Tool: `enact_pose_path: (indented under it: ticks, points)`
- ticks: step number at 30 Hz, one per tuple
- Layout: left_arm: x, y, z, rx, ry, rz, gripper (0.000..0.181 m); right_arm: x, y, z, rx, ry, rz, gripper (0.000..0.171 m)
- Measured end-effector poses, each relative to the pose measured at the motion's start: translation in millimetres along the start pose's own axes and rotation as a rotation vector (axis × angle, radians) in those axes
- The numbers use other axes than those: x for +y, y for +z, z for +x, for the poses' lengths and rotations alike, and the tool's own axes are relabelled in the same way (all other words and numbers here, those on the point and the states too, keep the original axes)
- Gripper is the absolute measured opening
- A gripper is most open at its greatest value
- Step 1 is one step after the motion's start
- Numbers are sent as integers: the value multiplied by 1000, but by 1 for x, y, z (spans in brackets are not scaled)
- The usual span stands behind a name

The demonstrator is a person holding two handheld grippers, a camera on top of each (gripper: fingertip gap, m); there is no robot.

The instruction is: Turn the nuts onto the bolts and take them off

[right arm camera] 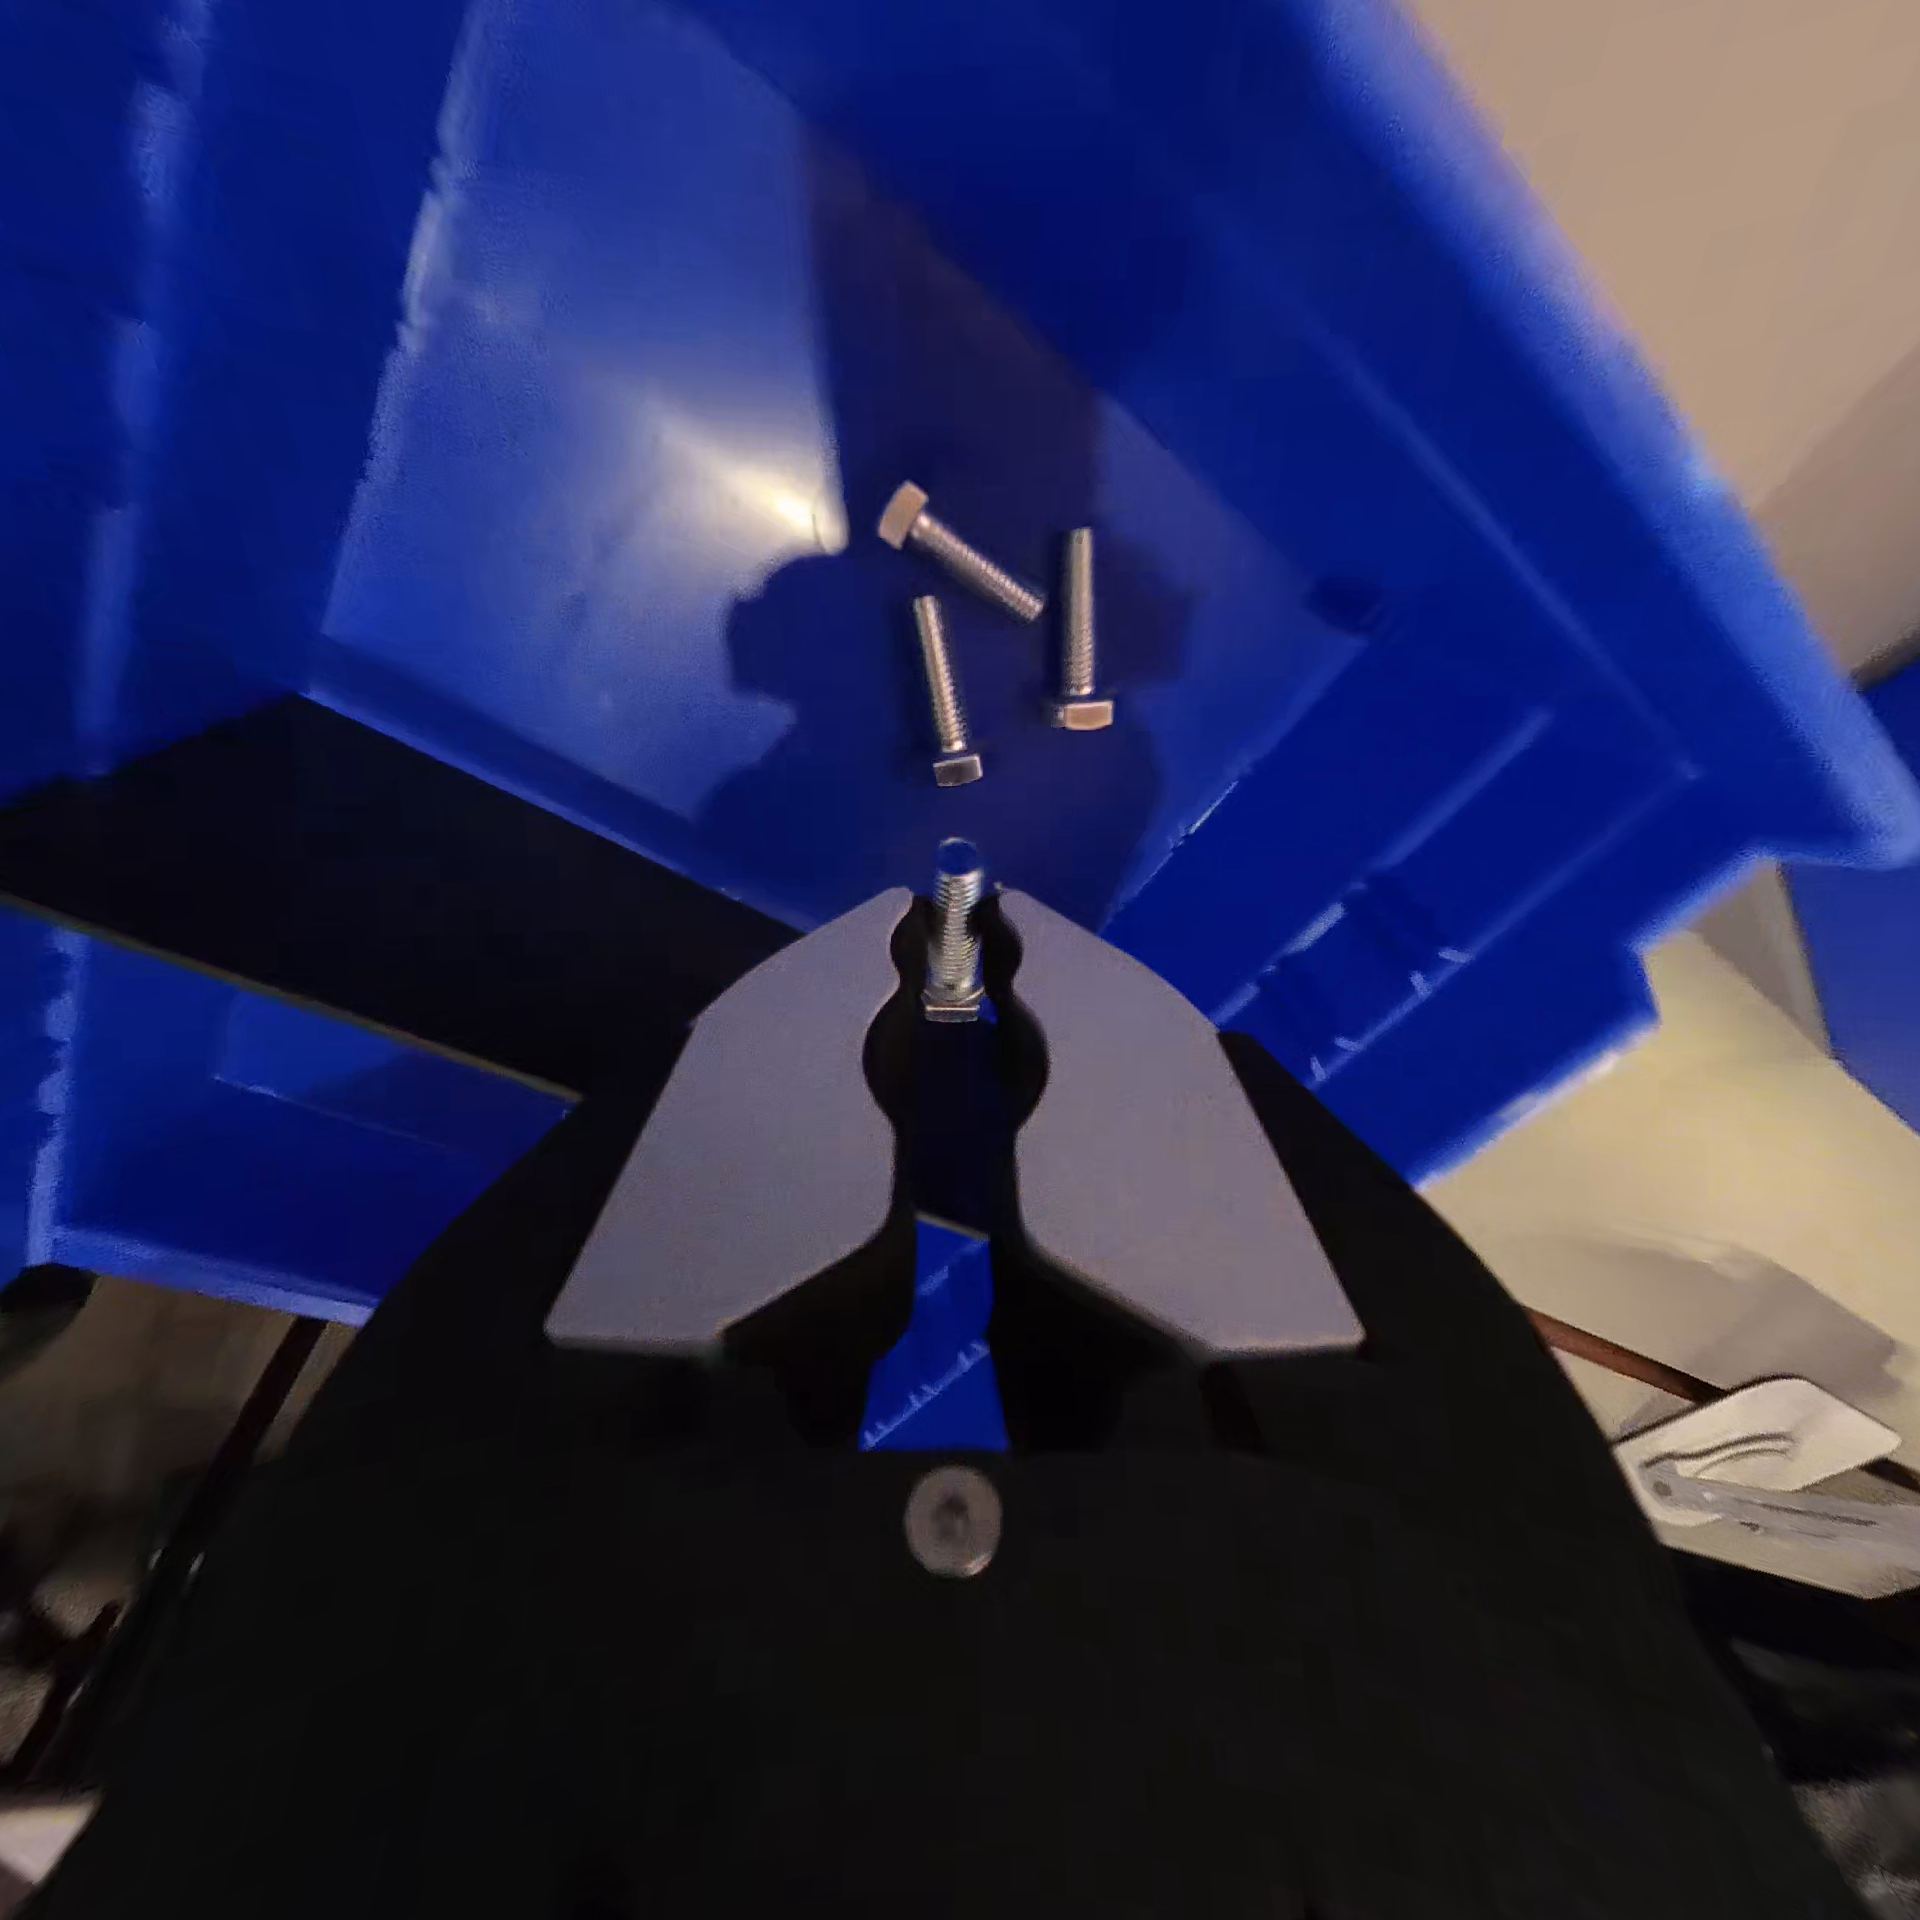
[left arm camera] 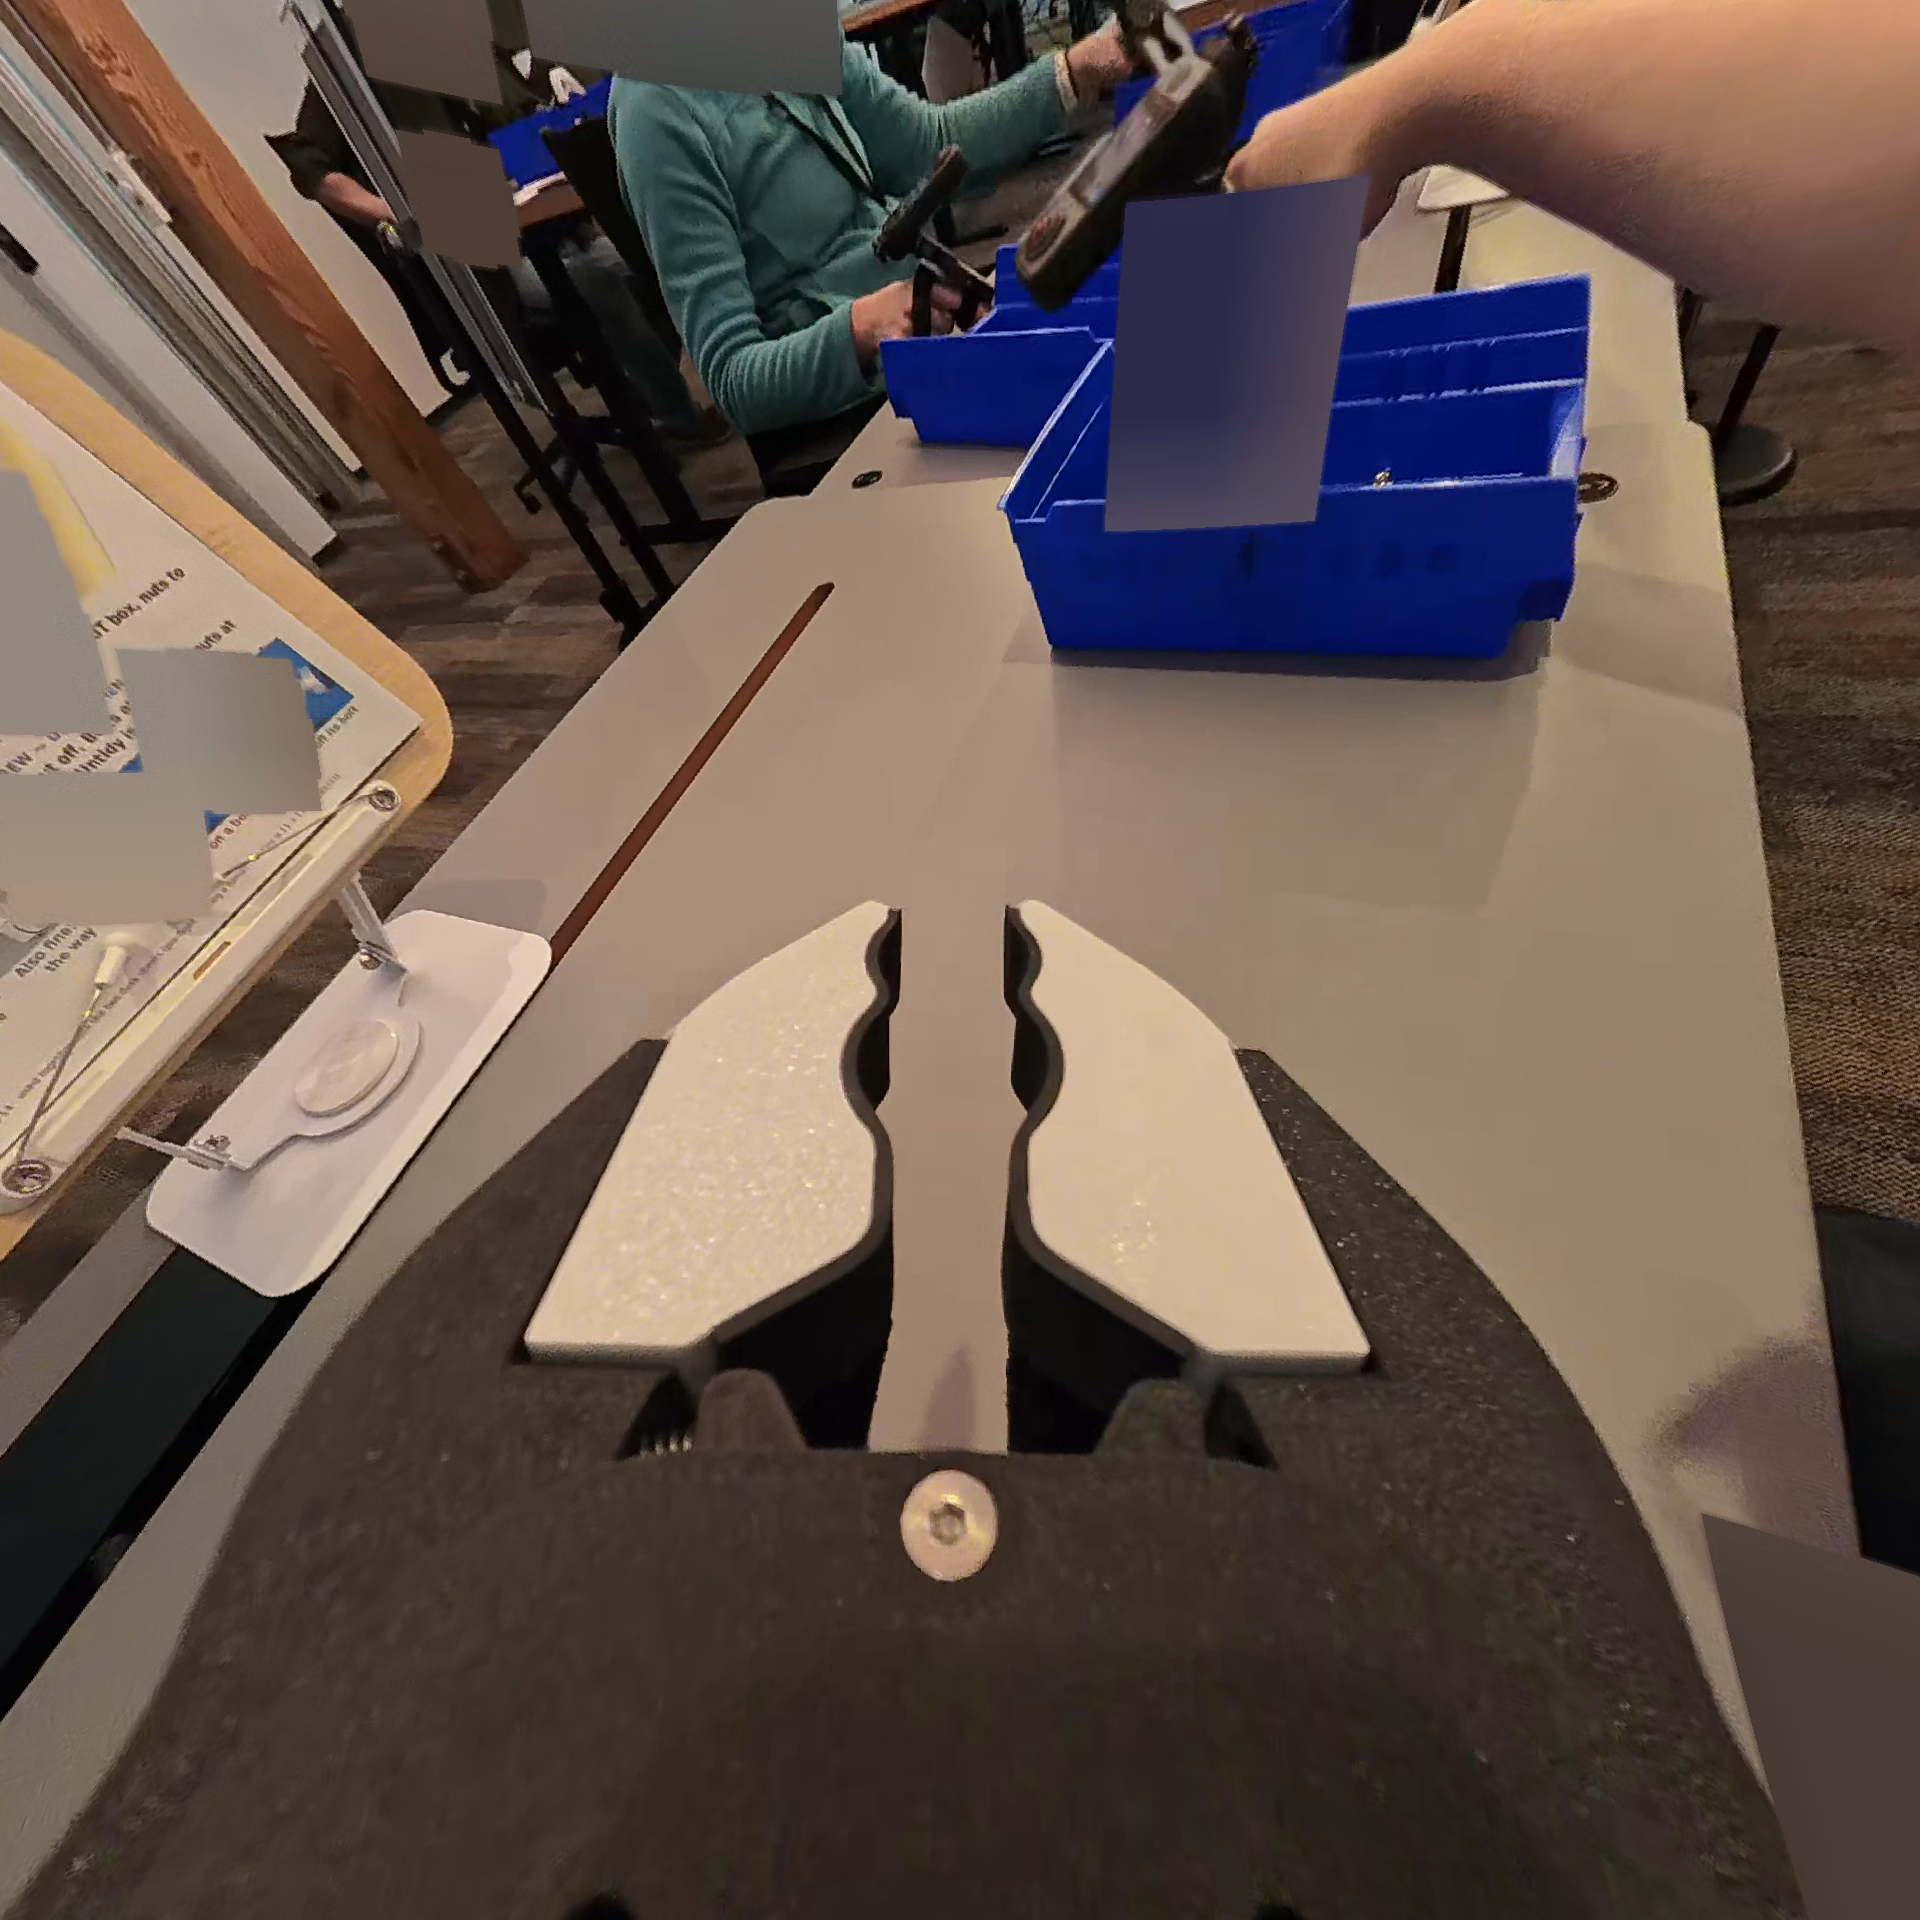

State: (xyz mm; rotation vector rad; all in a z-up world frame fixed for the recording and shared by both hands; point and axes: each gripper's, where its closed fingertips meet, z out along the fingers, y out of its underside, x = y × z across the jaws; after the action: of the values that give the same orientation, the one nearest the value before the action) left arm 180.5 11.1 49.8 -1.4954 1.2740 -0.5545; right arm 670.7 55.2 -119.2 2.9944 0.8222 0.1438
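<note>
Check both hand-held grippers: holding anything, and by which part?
Right hand-held gripper grips a bolt by its threaded shank, just above the head. Left hand-held gripper holds nothing.

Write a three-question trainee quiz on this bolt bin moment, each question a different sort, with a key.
1. True or false: the right gripper has its jaws shut on a bolt.
2. How many loose bolts lie on the floor of the blue bin ahead of it? A) one B) three C) five
3. Fill in: the left gripper hangs over the grey table with its jaws ____.

Key: 1 true; 2 B; 3 open, holding nothing.
</note>
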Motion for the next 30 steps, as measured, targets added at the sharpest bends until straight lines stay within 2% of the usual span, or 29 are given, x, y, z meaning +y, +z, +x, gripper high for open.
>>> enact_pose_path:
  ticks: [7,16,19,26,30]
  points:
    - [6,9,-3,3,-7,-16,18,8,27,15,-28,-6,-44,10]
    - [5,8,-5,1,-18,-7,18,10,33,16,-42,-18,-51,10]
    - [4,7,-5,2,-26,-3,19,9,30,17,-22,-11,-47,20]
    - [-5,-3,-4,3,-27,30,19,1,8,15,51,-20,62,27]
    - [-11,-10,-5,-12,-21,56,19,-12,-28,-1,101,-35,282,25]
